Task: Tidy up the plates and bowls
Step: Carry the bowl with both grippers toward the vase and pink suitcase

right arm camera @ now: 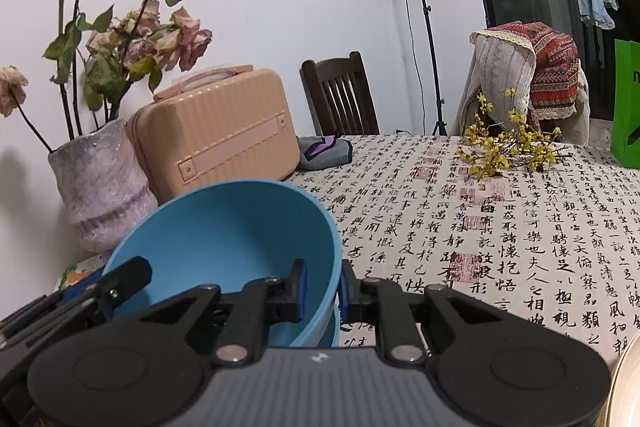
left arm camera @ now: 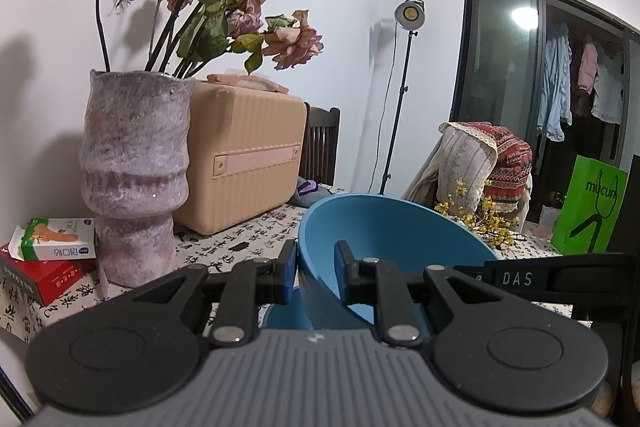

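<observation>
Two-handed hold on one bowl [left arm camera: 384,223], seen along each claw. The left claw [left arm camera: 316,273] is narrow, clamped on the bowl's left rim: one pad lies outside the wall, the other inside. The right claw [right arm camera: 323,287] is likewise narrow, clamped on the opposite, right rim, inner pad in the hollow, outer pad on the outside.

From the left claw the bowl spreads ahead and to the right; from the right claw the same bowl [right arm camera: 224,227] spreads ahead and to the left. The line from grip to grip therefore runs across the bowl, side to side, and neither hand is nearer: each holds its own edge. In the right view the tip of the left claw shows at the bowl's far-left rim.

The bowl is tilted, its mouth turned toward the cameras. Directly under it, just below both claws, a second blue shape [left arm camera: 286,311] shows; it is probably another bowl, though little of it is visible. Whether the two touch cannot be told.

Judgement: nesting seems to be the step in hand. The move would turn on keeping both rims level, lowered together straight down over the shape beneath.

The table [right arm camera: 500,219] lies ahead and right of the right claw.
</observation>
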`<action>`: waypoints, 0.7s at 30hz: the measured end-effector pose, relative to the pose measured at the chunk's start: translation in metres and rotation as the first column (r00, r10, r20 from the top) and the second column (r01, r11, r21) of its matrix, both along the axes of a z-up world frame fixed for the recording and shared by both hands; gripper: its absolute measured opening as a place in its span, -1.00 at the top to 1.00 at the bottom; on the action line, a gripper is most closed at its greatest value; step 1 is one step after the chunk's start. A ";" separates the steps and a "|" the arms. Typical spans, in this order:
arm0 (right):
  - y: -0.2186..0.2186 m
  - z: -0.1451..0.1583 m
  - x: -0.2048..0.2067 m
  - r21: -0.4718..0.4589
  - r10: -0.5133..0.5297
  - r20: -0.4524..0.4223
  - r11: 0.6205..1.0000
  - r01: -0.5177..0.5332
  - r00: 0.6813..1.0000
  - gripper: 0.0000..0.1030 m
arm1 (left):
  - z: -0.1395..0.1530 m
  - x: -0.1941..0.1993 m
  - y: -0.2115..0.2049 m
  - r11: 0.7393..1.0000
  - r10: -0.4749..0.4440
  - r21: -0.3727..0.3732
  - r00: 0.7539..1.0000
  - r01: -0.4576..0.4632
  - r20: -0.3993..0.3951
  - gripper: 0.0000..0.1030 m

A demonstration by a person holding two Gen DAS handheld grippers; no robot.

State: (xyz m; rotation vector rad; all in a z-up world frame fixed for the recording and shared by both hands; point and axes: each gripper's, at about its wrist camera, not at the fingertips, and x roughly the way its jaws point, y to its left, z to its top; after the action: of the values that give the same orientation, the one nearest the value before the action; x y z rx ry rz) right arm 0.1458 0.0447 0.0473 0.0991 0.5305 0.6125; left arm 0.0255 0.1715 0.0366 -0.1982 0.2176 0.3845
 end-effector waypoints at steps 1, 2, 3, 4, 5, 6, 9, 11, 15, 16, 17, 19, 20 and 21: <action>0.001 -0.001 0.001 -0.003 0.001 -0.002 1.000 -0.001 1.000 0.69 | -0.001 0.000 0.001 1.000 0.001 -0.001 1.000 -0.001 -0.002 0.62; 0.002 -0.002 0.001 -0.005 0.002 -0.003 1.000 -0.002 1.000 0.69 | -0.002 0.001 0.001 1.000 0.002 -0.002 1.000 -0.002 -0.005 0.62; 0.004 -0.003 0.001 -0.008 0.003 -0.003 1.000 -0.003 1.000 0.69 | -0.003 0.001 0.003 1.000 0.004 -0.004 1.000 -0.004 -0.009 0.62; 0.005 -0.004 0.002 -0.011 0.003 -0.004 1.000 -0.004 1.000 0.69 | -0.004 0.002 0.004 1.000 0.005 -0.006 1.000 -0.005 -0.012 0.62; 0.007 -0.005 0.002 -0.013 0.004 -0.004 1.000 -0.004 1.000 0.69 | -0.005 0.002 0.005 1.000 0.006 -0.008 1.000 -0.006 -0.015 0.62; 0.008 -0.006 0.002 -0.016 0.006 -0.003 1.000 -0.006 1.000 0.69 | -0.006 0.002 0.005 1.000 0.007 -0.008 1.000 -0.008 -0.017 0.62; 0.011 -0.010 0.003 -0.024 0.009 -0.006 1.000 -0.009 1.000 0.69 | -0.009 0.004 0.007 1.000 0.008 -0.010 1.000 -0.009 -0.026 0.62; 0.012 -0.013 0.004 -0.030 0.009 -0.007 1.000 -0.010 1.000 0.69 | -0.011 0.005 0.007 1.000 0.007 -0.009 0.999 -0.008 -0.033 0.62; 0.016 -0.018 0.005 -0.049 0.004 -0.003 0.999 -0.005 1.000 0.69 | -0.016 0.008 0.008 1.000 0.006 -0.003 0.999 -0.006 -0.047 0.62; 0.016 -0.019 0.005 -0.054 0.004 -0.002 0.999 -0.004 1.000 0.69 | -0.017 0.008 0.008 1.000 0.008 -0.001 0.999 -0.008 -0.050 0.62; 0.017 -0.021 0.006 -0.058 0.005 -0.002 0.998 -0.005 1.000 0.69 | -0.018 0.009 0.008 1.000 0.008 0.000 0.999 -0.008 -0.053 0.62; 0.019 -0.023 0.006 -0.067 0.004 -0.002 0.998 -0.004 1.000 0.69 | -0.020 0.010 0.008 1.000 0.008 0.001 0.998 -0.008 -0.059 0.62; 0.020 -0.024 0.006 -0.072 0.003 -0.001 0.997 -0.003 1.000 0.69 | -0.021 0.010 0.008 1.000 0.008 0.003 0.998 -0.008 -0.061 0.62; 0.021 -0.026 0.007 -0.076 0.003 0.000 0.997 -0.003 1.000 0.69 | -0.022 0.011 0.008 1.000 0.010 0.006 0.998 -0.009 -0.062 0.62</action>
State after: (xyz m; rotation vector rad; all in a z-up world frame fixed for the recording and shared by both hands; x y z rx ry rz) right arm 0.1524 0.0652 0.0217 0.0262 0.5535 0.5949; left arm 0.0362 0.1792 0.0147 -0.1816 0.2768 0.4012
